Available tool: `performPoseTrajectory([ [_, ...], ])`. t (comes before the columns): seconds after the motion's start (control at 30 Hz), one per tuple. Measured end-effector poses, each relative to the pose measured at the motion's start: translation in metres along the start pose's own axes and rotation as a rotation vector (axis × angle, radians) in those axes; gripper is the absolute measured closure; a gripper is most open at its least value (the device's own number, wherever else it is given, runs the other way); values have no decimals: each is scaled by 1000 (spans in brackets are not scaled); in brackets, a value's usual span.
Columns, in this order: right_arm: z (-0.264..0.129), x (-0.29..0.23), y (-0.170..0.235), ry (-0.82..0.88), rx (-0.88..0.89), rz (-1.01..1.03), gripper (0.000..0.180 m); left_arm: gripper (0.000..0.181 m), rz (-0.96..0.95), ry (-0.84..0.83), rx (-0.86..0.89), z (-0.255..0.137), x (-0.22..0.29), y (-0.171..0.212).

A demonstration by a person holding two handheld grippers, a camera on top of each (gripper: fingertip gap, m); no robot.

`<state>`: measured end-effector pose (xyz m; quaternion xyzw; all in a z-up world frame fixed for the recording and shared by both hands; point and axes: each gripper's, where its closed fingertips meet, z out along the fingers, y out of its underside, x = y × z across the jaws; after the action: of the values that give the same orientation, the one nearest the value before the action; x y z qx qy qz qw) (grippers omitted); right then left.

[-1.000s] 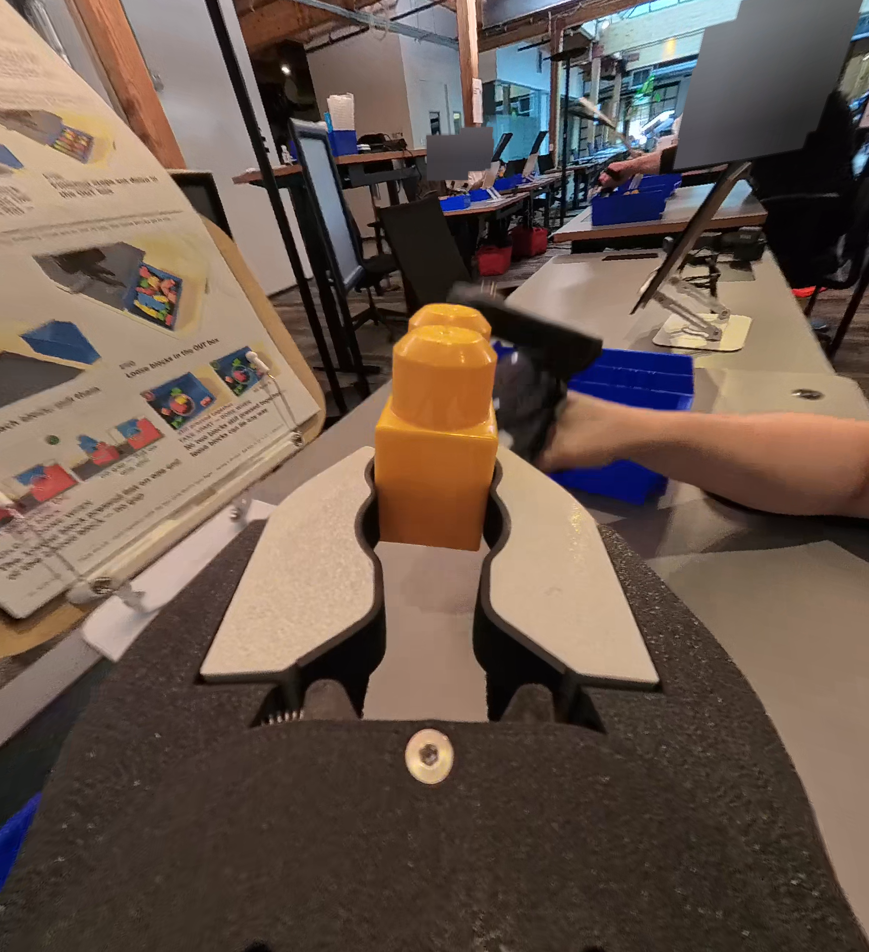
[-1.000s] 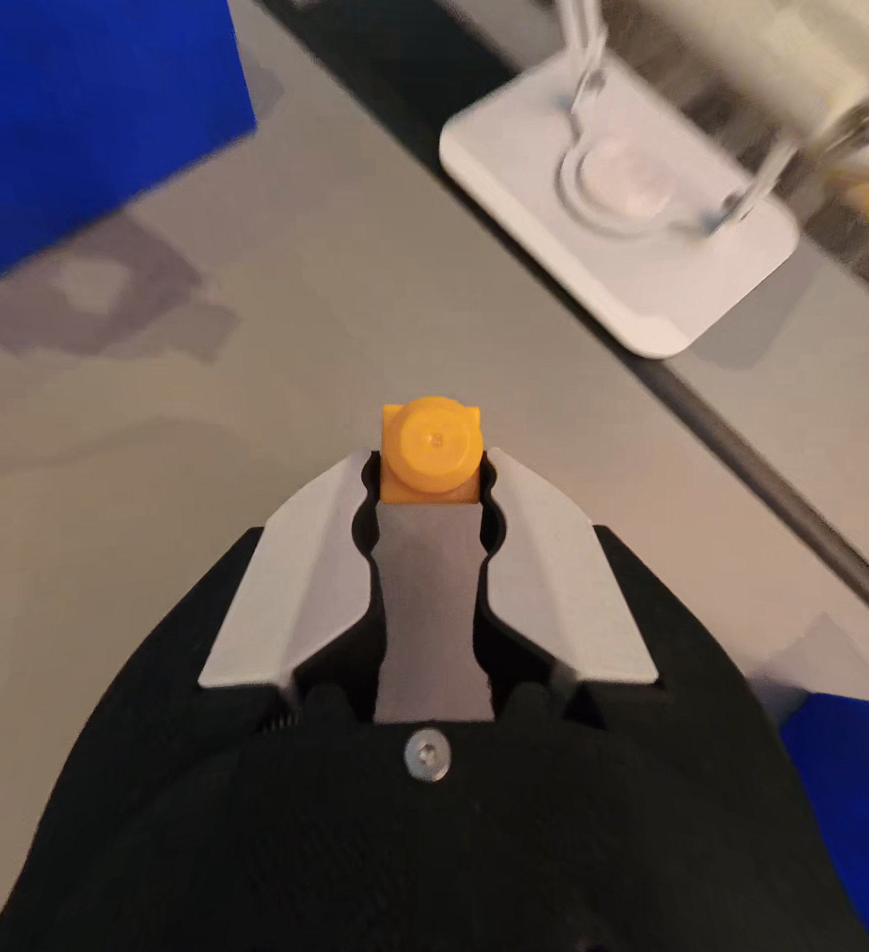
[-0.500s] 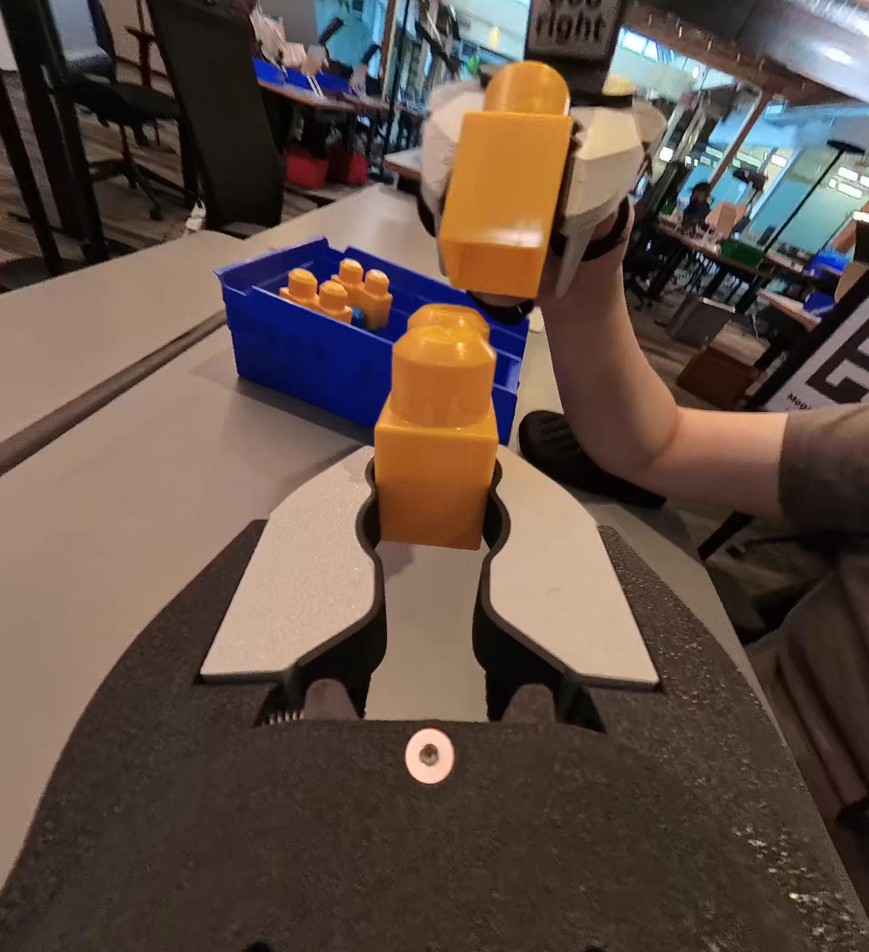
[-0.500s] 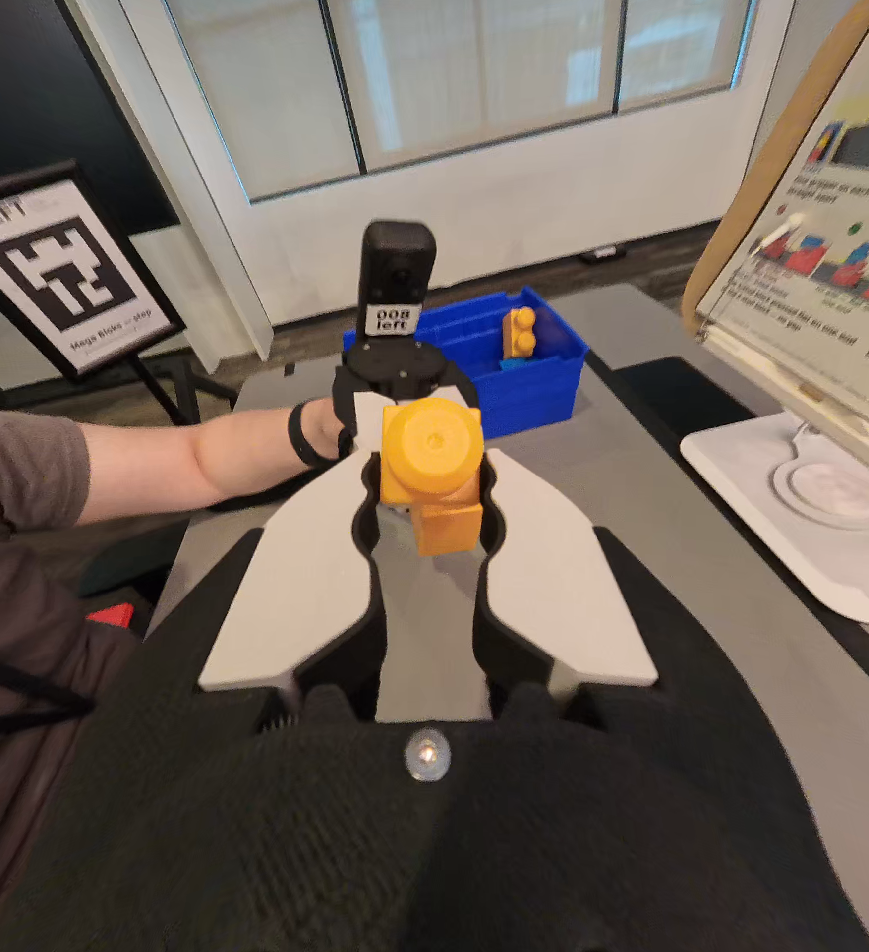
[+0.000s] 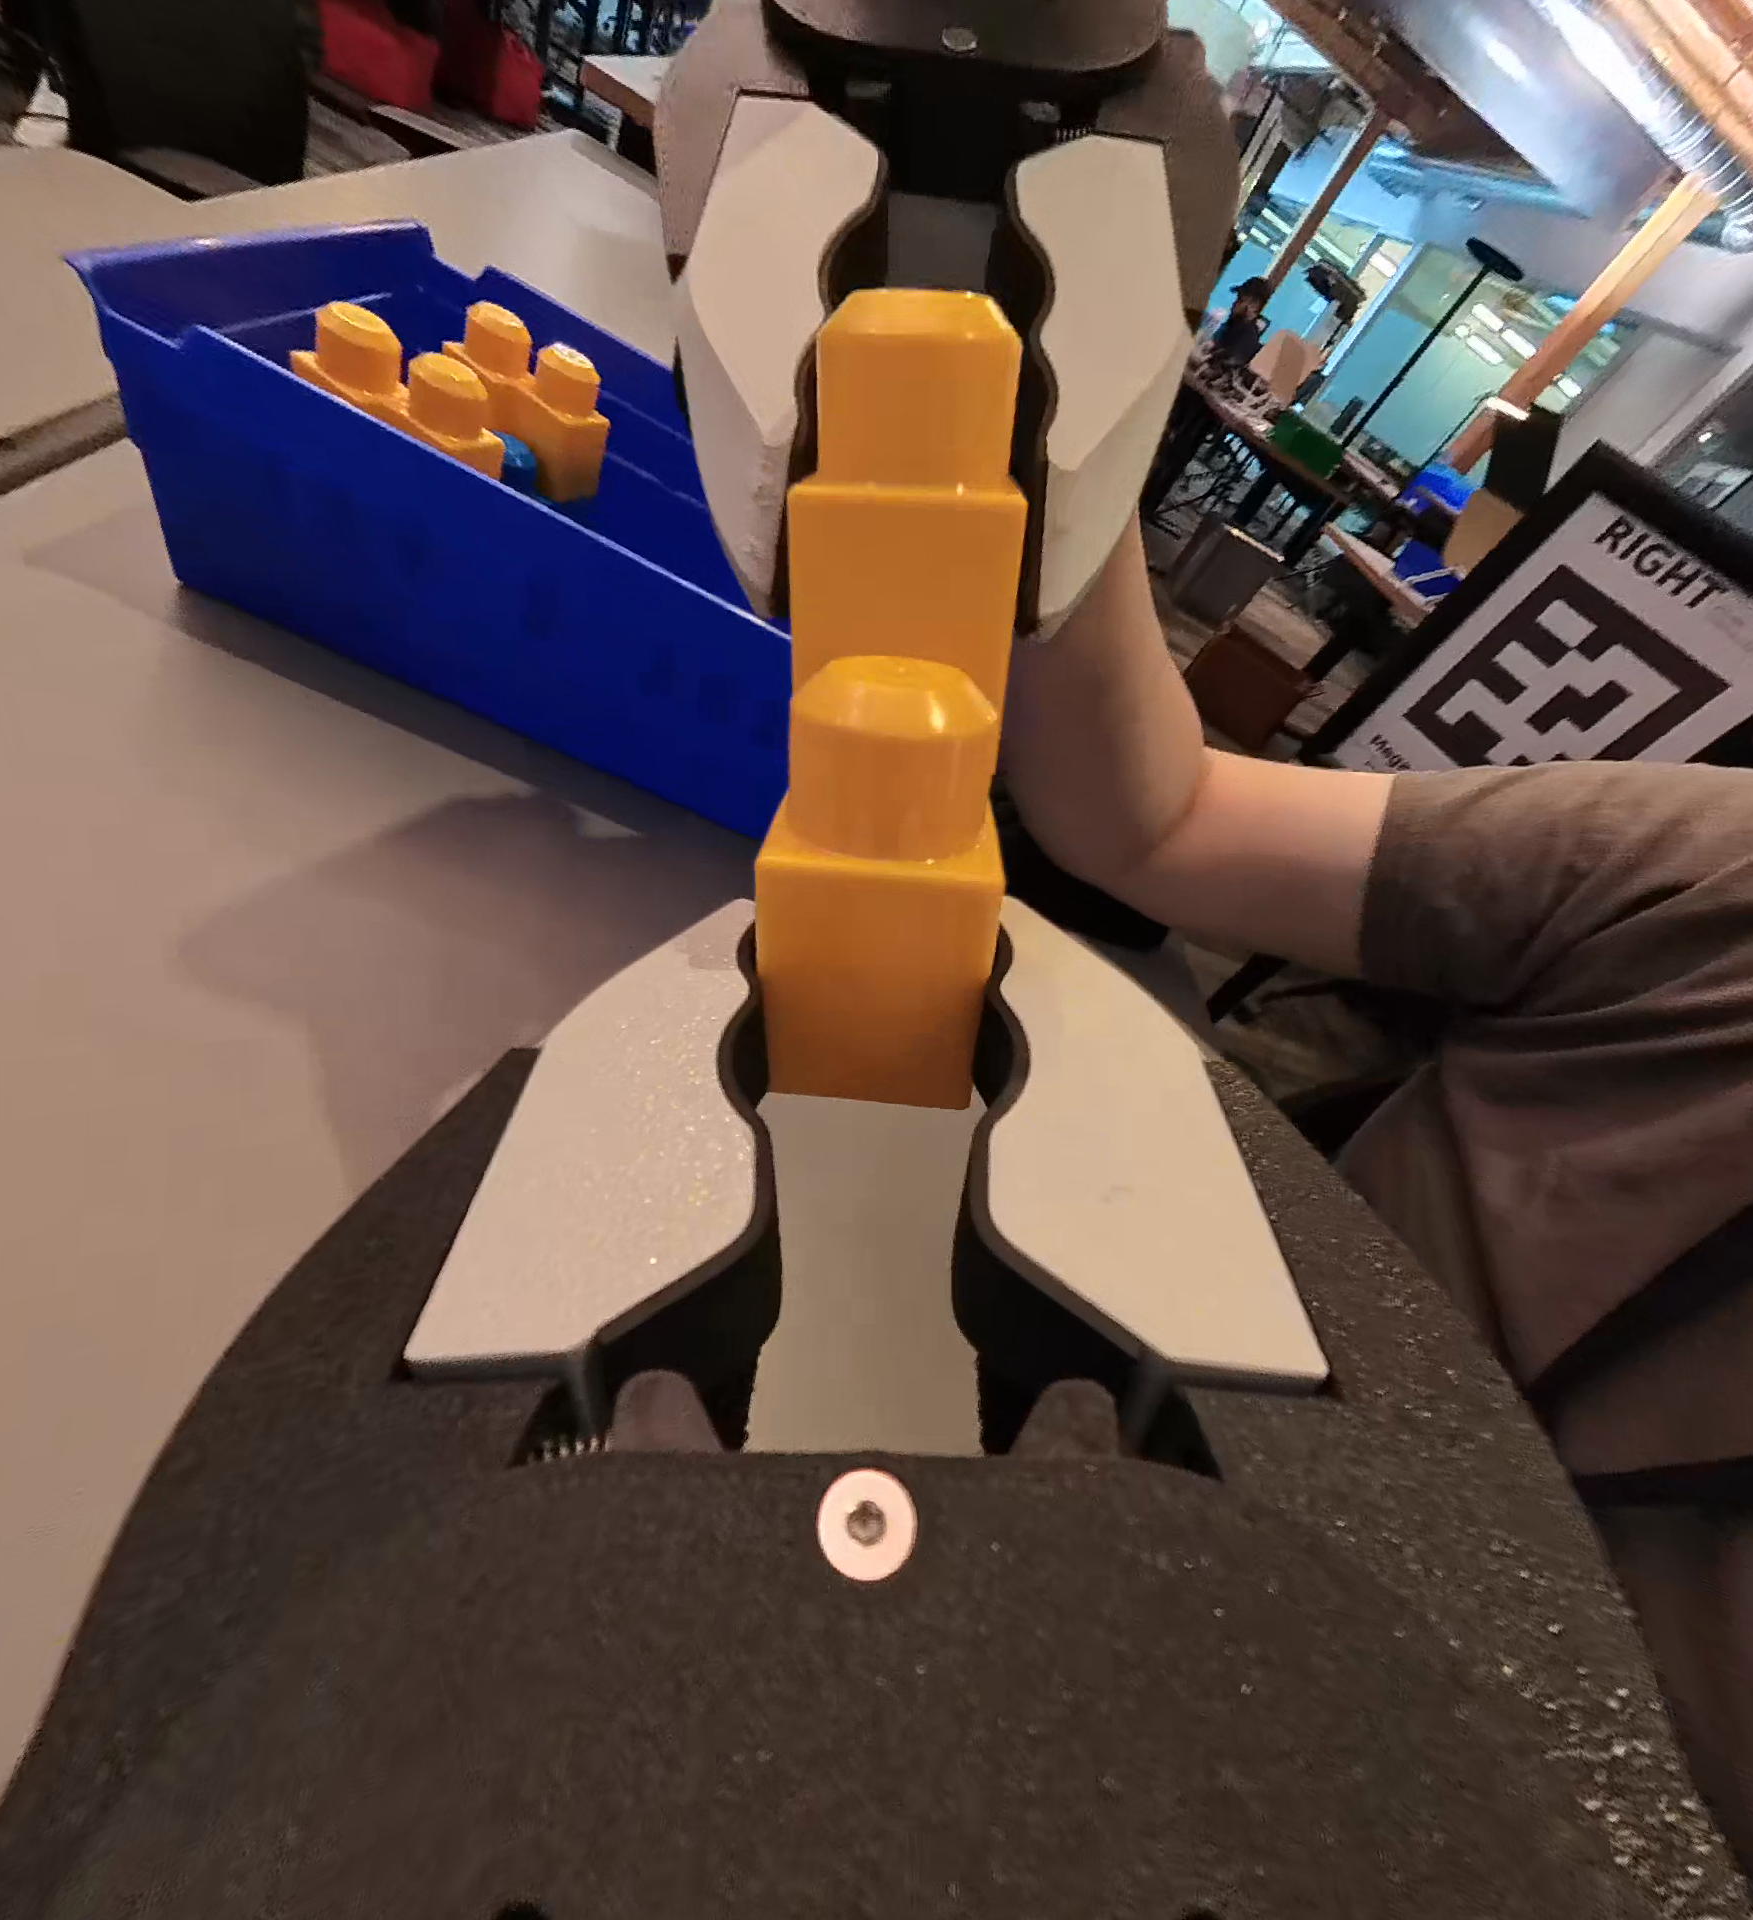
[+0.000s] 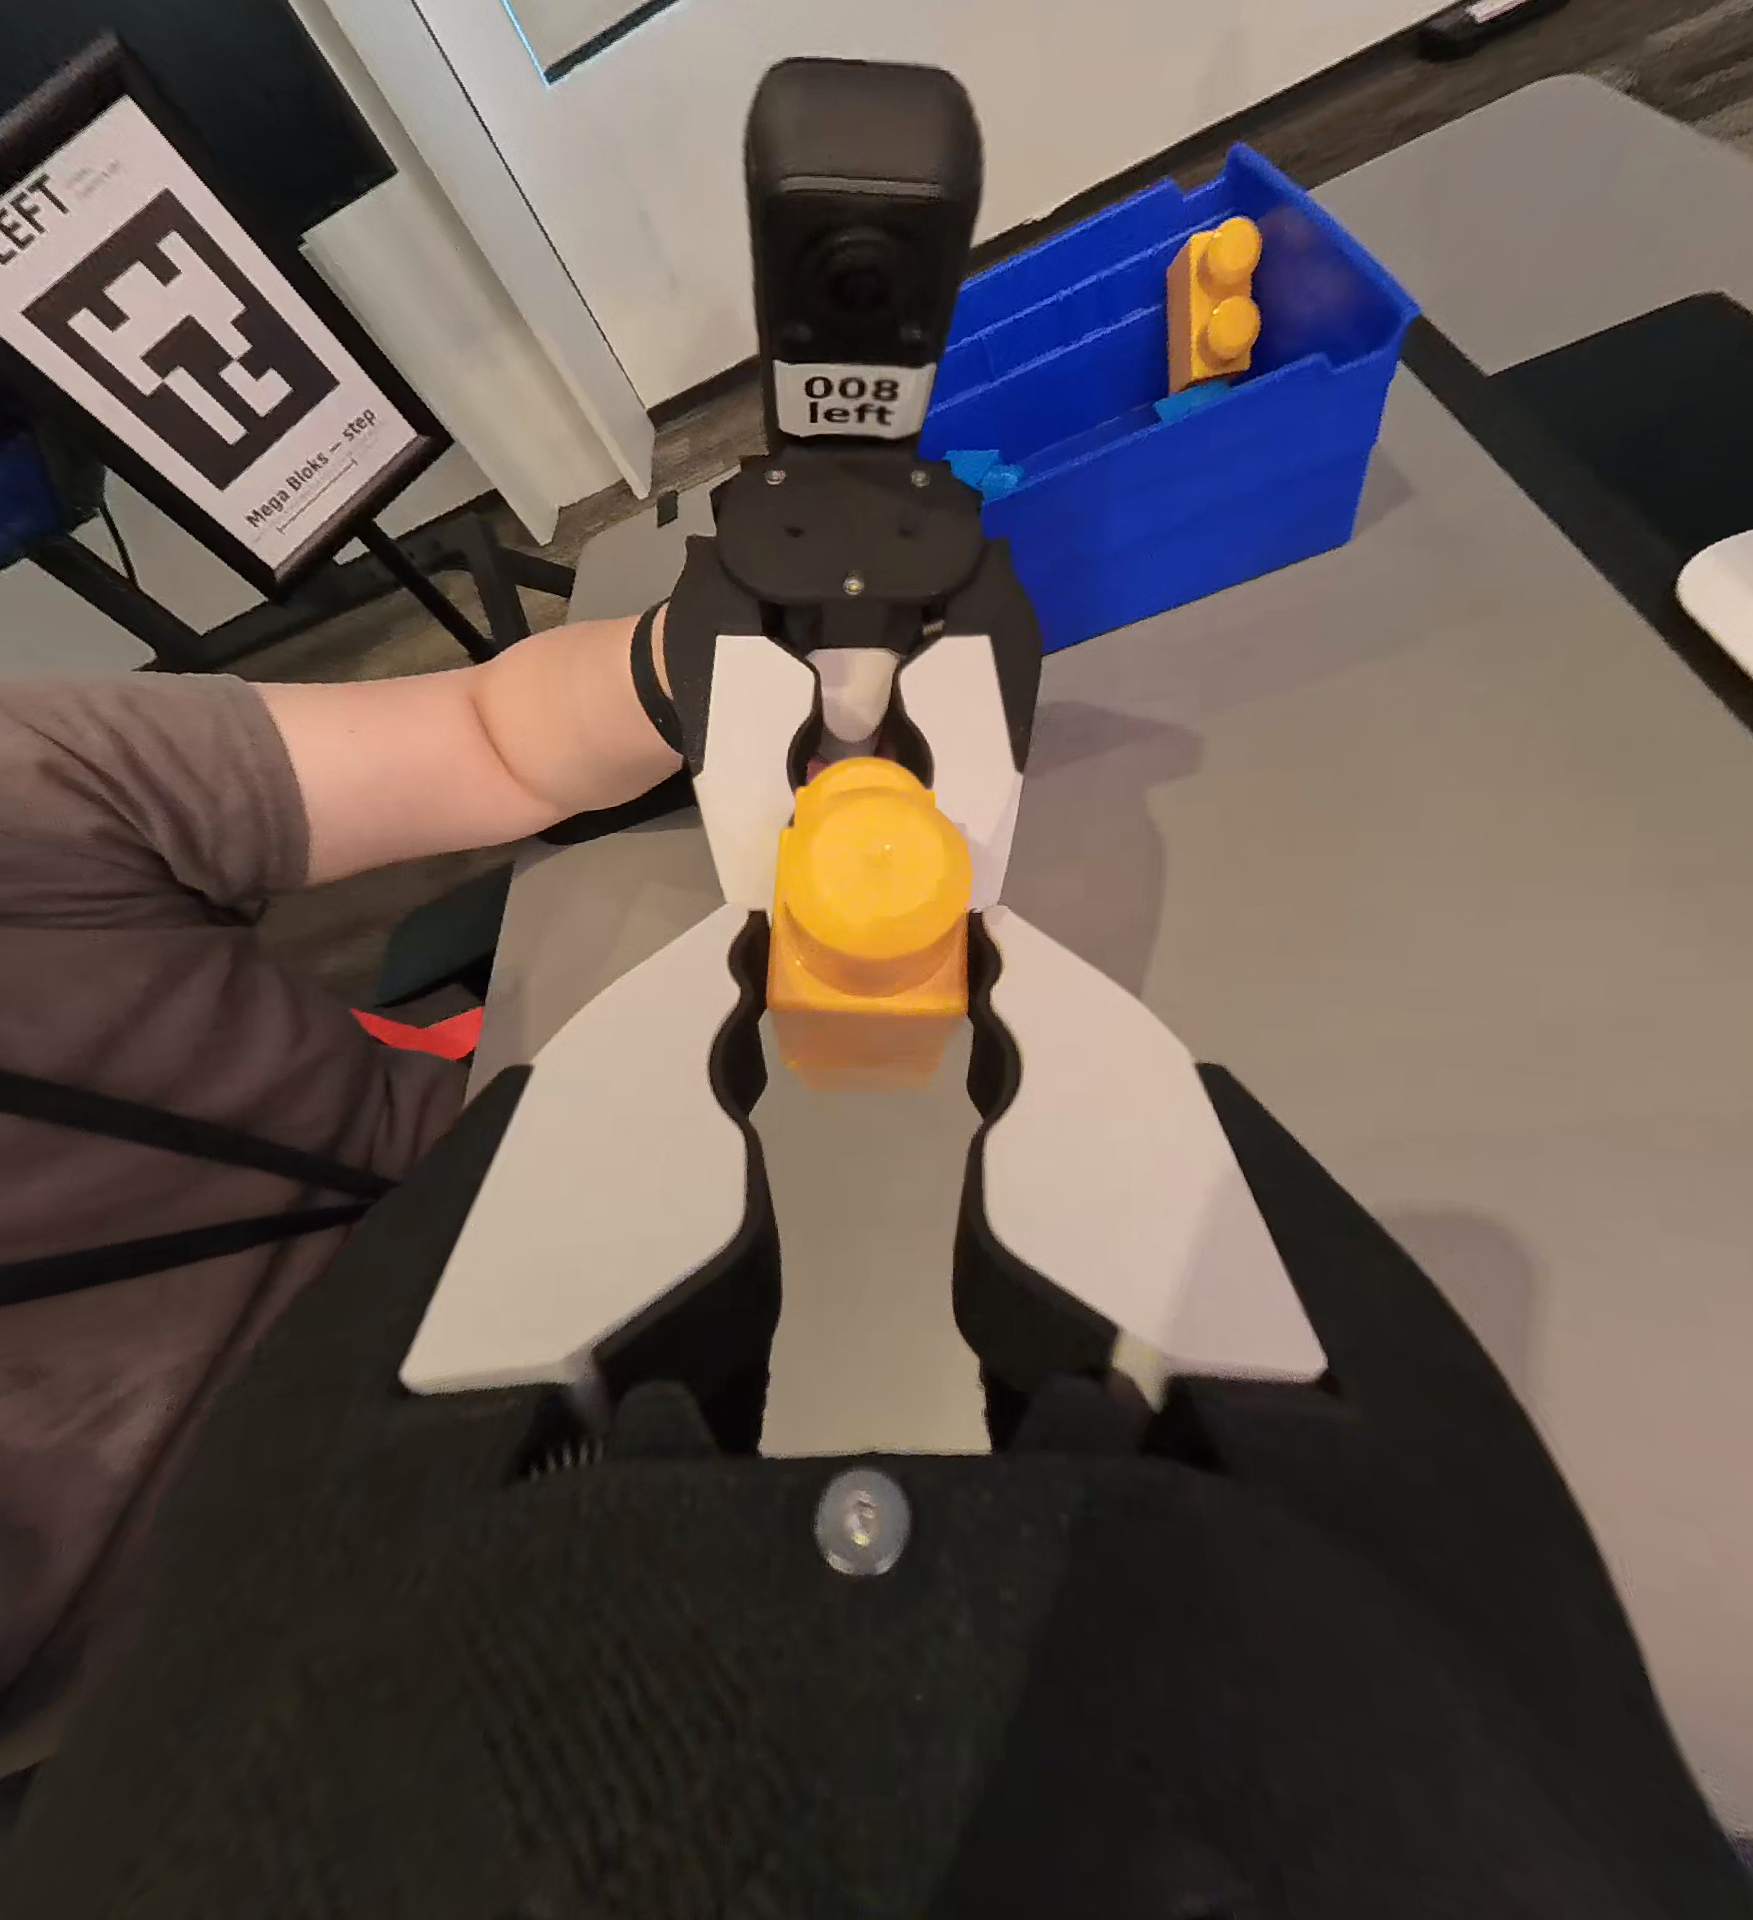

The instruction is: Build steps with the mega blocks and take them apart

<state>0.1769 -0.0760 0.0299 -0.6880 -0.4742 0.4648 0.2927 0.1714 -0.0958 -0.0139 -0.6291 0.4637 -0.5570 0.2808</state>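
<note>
Left gripper (image 5: 877,935) jaws clamped on the base of a two-stud orange block (image 5: 877,977), studs pointing up, held above the grey table (image 5: 228,935). Right gripper (image 5: 913,488) comes in from above and opposite, fingers closed on a second orange block (image 5: 908,582). That block sits over the far stud of the first; near stud is uncovered. Can't tell if it's fully seated.

Right wrist view: right gripper (image 6: 867,977) jaws pinch the sides of its orange block, stud facing the camera; left gripper (image 6: 856,790) just beyond, tips nearly meeting the right's, camera housing (image 6: 856,239) on top.

Further back: blue bin (image 5: 415,582) on the table, more orange blocks (image 5: 467,405) inside plus a small blue piece (image 5: 519,457). Marker signs on stands behind each arm (image 5: 1558,665) (image 6: 165,332).
</note>
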Motion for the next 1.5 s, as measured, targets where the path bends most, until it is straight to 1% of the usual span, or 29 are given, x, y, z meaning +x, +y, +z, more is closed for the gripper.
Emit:
performPoseTrajectory([
  [0.13,1,-1,-1,-7,16,10,143,144,-48,44,32,-1,3,-4],
  [0.27,0,-1,-9,-12,72,28,143,144,-62,60,70,-4,5,-9],
  [0.5,0,-1,-16,-1,127,47,143,144,-55,45,92,-9,6,-16],
  [1.13,2,0,-17,3,145,62,143,144,-46,19,92,-14,4,-18],
  [1.2,2,-2,-17,7,131,31,143,144,-26,25,80,-14,6,-17],
  [1.3,-1,-8,-11,39,54,-61,142,144,14,31,36,-12,8,-12],
  [1.33,-3,-9,-8,62,32,-87,135,144,34,7,11,-12,5,-8],
  [1.4,-7,-6,-4,122,-8,-117,128,144,80,-31,-40,-11,0,0],
  [1.43,-7,-4,0,143,-32,-123,127,144,96,-43,-55,-10,-1,2],
  [1.5,-6,-5,8,128,-79,-116,129,144,106,-44,-53,-10,0,1],
])
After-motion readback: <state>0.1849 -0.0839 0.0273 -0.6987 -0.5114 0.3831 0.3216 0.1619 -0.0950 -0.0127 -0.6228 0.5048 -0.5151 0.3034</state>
